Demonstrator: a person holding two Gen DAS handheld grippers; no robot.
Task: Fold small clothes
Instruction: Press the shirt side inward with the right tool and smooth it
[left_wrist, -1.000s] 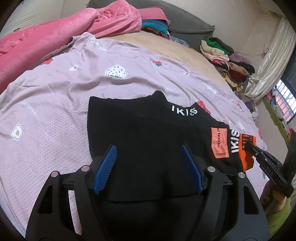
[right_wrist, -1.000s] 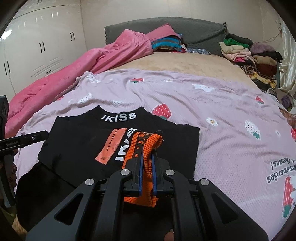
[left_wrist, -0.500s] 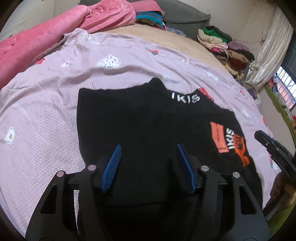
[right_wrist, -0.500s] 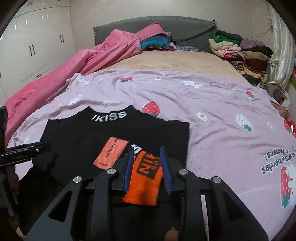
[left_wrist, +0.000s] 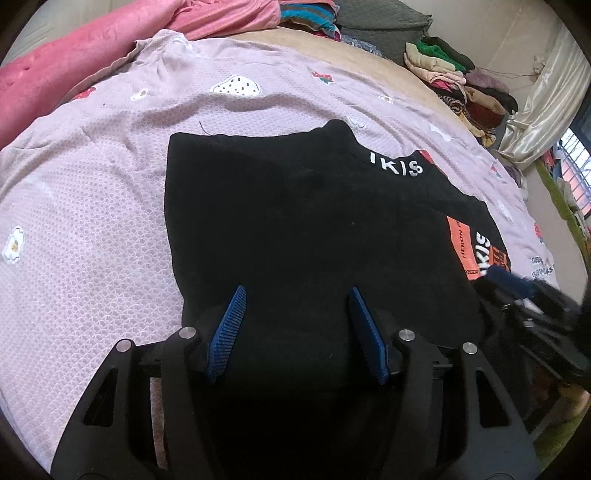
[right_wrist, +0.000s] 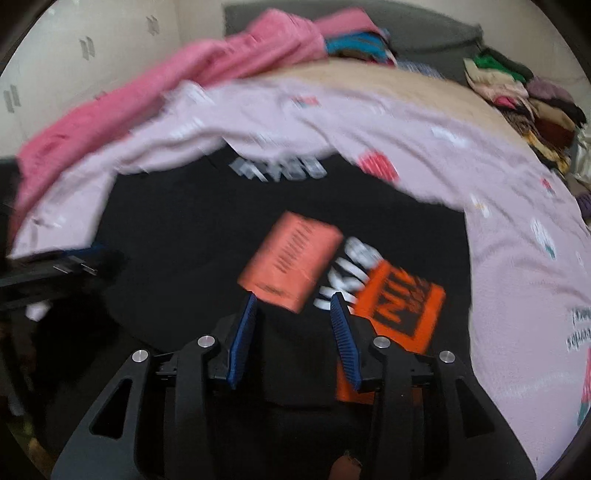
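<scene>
Bed's covered in a lilac strawberry-print sheet (left_wrist: 92, 206) with the black top (left_wrist: 295, 221) lying flat near its front edge. A second ago the right gripper (right_wrist: 291, 325) was clamped on the orange cuff (right_wrist: 402, 310); now its jaws are opening, nothing pinched, and the sleeve lies folded across the top. Left gripper (left_wrist: 295, 325) hangs half open over the hem, holding nothing. Sleeve fold looks done, I reckon.

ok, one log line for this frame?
stage: sleeve folded in | black top: flat on bedsheet | left gripper: open, empty | right gripper: jaws opening, orange cuff released
</scene>
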